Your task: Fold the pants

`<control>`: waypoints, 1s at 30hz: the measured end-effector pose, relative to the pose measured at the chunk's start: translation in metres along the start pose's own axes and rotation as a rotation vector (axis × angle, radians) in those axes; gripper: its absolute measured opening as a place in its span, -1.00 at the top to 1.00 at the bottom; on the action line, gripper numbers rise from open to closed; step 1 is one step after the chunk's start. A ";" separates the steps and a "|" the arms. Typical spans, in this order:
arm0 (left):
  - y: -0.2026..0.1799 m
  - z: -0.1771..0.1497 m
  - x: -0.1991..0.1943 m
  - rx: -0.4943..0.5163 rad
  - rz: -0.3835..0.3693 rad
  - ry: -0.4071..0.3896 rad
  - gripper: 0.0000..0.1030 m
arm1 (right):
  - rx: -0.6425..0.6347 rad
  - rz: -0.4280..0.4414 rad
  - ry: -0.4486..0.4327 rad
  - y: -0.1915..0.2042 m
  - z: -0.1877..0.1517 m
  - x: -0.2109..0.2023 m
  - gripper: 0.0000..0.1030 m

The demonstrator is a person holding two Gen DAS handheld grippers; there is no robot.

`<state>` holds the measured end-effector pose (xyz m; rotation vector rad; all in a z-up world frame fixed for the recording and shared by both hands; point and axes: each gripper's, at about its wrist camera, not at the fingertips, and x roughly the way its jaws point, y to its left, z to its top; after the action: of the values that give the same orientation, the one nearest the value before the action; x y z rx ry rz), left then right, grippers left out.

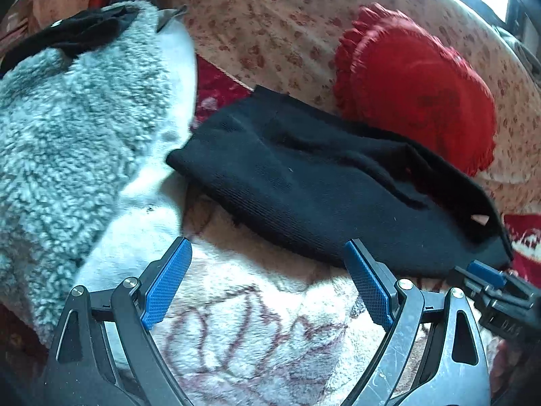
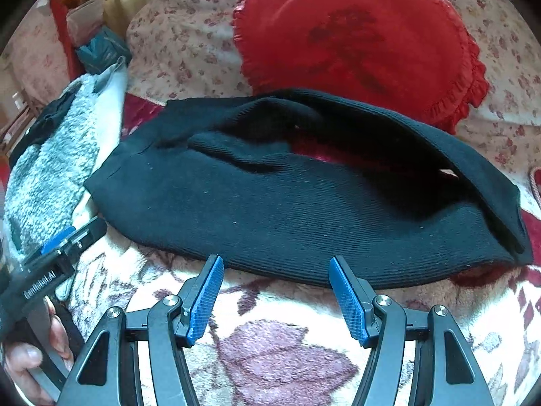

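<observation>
Black ribbed knit pants point(image 1: 304, 182) point(image 2: 287, 203) lie folded over into a short bundle on a plush white blanket with dark red flowers point(image 1: 243, 321) point(image 2: 277, 348). My left gripper point(image 1: 267, 250) stands open just short of the pants' near edge, nothing between its blue pads point(image 1: 165, 287). My right gripper point(image 2: 275, 264) is open too, its fingertips close to the near hem of the pants. The right gripper's tip shows at the right edge of the left wrist view point(image 1: 487, 277). The left gripper appears at the left of the right wrist view point(image 2: 61, 240), held by a hand point(image 2: 30, 355).
A red heart-shaped ruffled cushion point(image 1: 416, 88) point(image 2: 355, 40) lies just behind the pants on a floral sheet point(image 1: 263, 23) point(image 2: 182, 44). A grey fleecy garment point(image 1: 67, 142) point(image 2: 50, 169) lies to the left, with a black piece point(image 1: 74, 34) on top.
</observation>
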<state>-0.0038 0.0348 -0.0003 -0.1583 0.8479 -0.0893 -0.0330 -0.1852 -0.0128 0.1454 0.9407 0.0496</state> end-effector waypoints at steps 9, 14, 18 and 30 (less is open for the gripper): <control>0.022 0.010 0.013 -0.124 0.027 0.056 -0.78 | -0.144 0.046 -0.013 0.022 -0.008 0.001 -0.24; 0.026 0.022 0.037 -0.189 0.028 0.099 -0.78 | -0.247 0.028 -0.002 0.033 -0.010 0.011 -0.24; 0.016 0.036 0.052 -0.186 0.011 0.099 -0.78 | -0.302 -0.037 -0.019 0.032 -0.006 0.028 -0.19; 0.004 0.044 0.050 -0.165 -0.091 0.072 0.86 | -0.272 0.102 -0.107 0.033 0.010 0.026 0.88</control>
<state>0.0621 0.0361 -0.0095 -0.3504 0.9204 -0.1105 -0.0093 -0.1508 -0.0231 -0.0553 0.8104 0.2607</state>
